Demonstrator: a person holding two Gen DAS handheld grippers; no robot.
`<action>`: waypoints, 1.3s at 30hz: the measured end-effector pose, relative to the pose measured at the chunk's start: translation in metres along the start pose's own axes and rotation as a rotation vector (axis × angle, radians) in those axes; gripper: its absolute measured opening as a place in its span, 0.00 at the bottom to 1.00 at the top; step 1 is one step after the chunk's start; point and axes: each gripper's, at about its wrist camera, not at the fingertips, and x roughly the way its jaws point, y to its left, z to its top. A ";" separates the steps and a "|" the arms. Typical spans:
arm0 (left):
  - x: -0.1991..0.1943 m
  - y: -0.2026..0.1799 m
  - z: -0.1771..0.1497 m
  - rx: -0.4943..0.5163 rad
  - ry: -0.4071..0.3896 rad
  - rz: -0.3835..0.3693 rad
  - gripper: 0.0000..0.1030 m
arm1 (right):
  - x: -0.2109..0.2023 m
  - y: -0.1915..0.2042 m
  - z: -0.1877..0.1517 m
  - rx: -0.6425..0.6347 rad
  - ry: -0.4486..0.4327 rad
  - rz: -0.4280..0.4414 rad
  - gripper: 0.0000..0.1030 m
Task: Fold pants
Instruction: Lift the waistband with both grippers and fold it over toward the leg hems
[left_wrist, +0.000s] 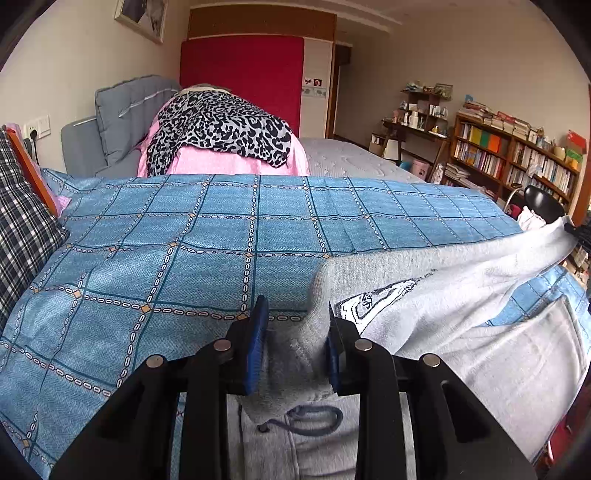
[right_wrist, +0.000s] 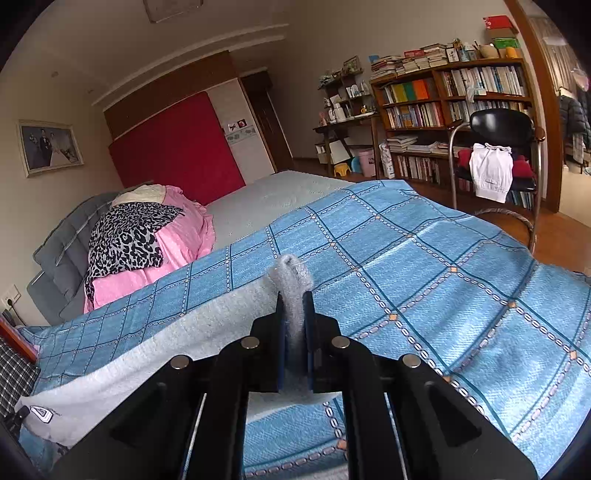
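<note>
Light grey sweatpants (left_wrist: 424, 284) with a black-and-white printed patch and a blue-grey drawstring lie on a blue checked bedspread (left_wrist: 184, 236). My left gripper (left_wrist: 297, 321) holds a bunched fold of the pants near the waistband; the jaws stand fairly wide around the thick cloth. One leg stretches up and right toward the frame edge. In the right wrist view my right gripper (right_wrist: 294, 299) is shut on the end of that leg (right_wrist: 291, 273), lifted above the bedspread (right_wrist: 424, 277). The rest of the leg (right_wrist: 147, 350) runs left.
Behind the bedspread lie a pink quilt with a leopard-print cloth (left_wrist: 218, 129) and a grey headboard (left_wrist: 122, 110). A plaid pillow (left_wrist: 22, 221) is at left. A bookshelf (right_wrist: 454, 96) and a black chair with clothes (right_wrist: 495, 158) stand at right.
</note>
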 end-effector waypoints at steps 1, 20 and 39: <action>-0.008 -0.002 -0.005 0.007 -0.004 -0.001 0.27 | -0.013 -0.004 -0.007 -0.007 -0.007 -0.006 0.07; -0.080 -0.041 -0.118 0.300 -0.004 0.046 0.27 | -0.149 -0.074 -0.150 0.011 -0.010 -0.046 0.07; -0.087 -0.007 -0.162 0.087 0.133 -0.061 0.64 | -0.188 -0.111 -0.199 0.163 0.026 -0.029 0.40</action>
